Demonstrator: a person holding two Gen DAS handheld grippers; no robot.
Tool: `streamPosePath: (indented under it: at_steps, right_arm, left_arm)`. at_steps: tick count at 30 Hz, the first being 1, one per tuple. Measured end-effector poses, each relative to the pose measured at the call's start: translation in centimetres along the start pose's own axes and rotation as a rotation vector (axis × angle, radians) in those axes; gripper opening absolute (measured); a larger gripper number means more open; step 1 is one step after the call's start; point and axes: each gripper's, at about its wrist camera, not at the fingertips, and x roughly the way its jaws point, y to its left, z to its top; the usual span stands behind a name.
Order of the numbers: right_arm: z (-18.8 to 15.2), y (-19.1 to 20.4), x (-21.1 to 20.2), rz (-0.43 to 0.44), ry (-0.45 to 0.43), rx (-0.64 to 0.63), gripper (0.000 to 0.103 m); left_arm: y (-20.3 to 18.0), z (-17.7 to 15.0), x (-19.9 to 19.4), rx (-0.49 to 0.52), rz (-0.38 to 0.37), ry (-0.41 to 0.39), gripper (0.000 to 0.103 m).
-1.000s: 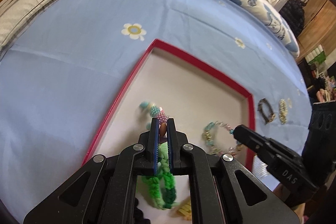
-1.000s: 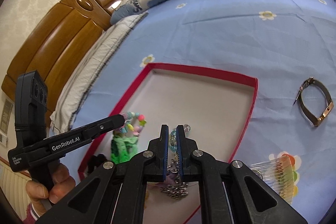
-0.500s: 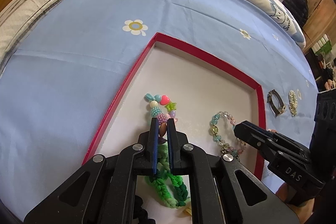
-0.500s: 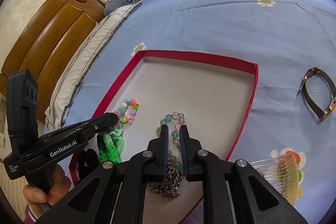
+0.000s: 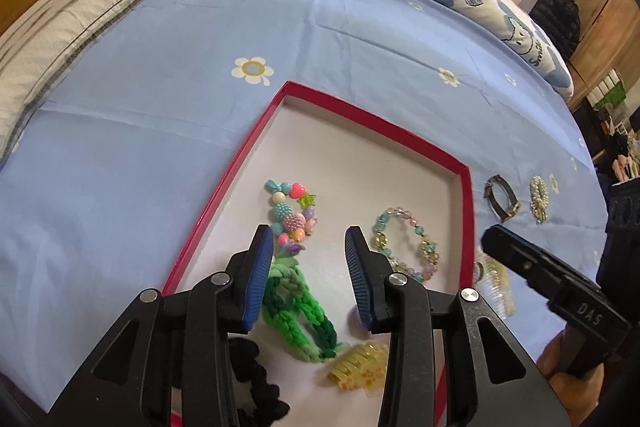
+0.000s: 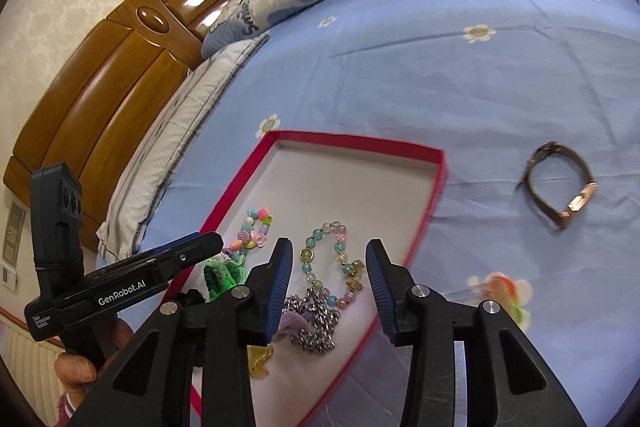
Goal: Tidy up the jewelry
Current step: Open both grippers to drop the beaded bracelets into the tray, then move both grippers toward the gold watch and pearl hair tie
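Jewelry is lying in a red-rimmed tray [image 5: 466, 187] on a blue flowered bed [image 5: 160, 115]. The left gripper [image 5: 308, 279] is hovering with jaws open and empty over a colorful bead bracelet [image 5: 294, 215] and a green braided band [image 5: 298, 303]. The right gripper [image 6: 326, 287] is hovering, jaws also open, over a pastel bead bracelet [image 6: 328, 263] and a silver chain [image 6: 314, 323]. A watch [image 6: 560, 191] is lying on the bed beside the tray.
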Motion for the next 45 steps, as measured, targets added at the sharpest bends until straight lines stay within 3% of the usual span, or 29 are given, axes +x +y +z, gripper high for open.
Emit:
streamPosePath:
  at_steps: [22,33,45]
  right_arm:
    - [-2.6,-9.6,-11.3,-0.149,-0.116,0.122,0.05]
    - [-3.6,-14.8,-13.9,-0.206,-0.136,0.196,0.05]
    - [-1.8,-19.2,-14.4,-0.251,-0.156,0.242,0.05]
  left_arm:
    - [-9.2,-1.5,-1.6,0.159,-0.093,0.009,0.035]
    - [-15.7,-1.7,-0.7,0.294,-0.141,0.031,0.035]
    - [-21.7,-0.8,3.2,0.406,-0.177,0.092,0.037]
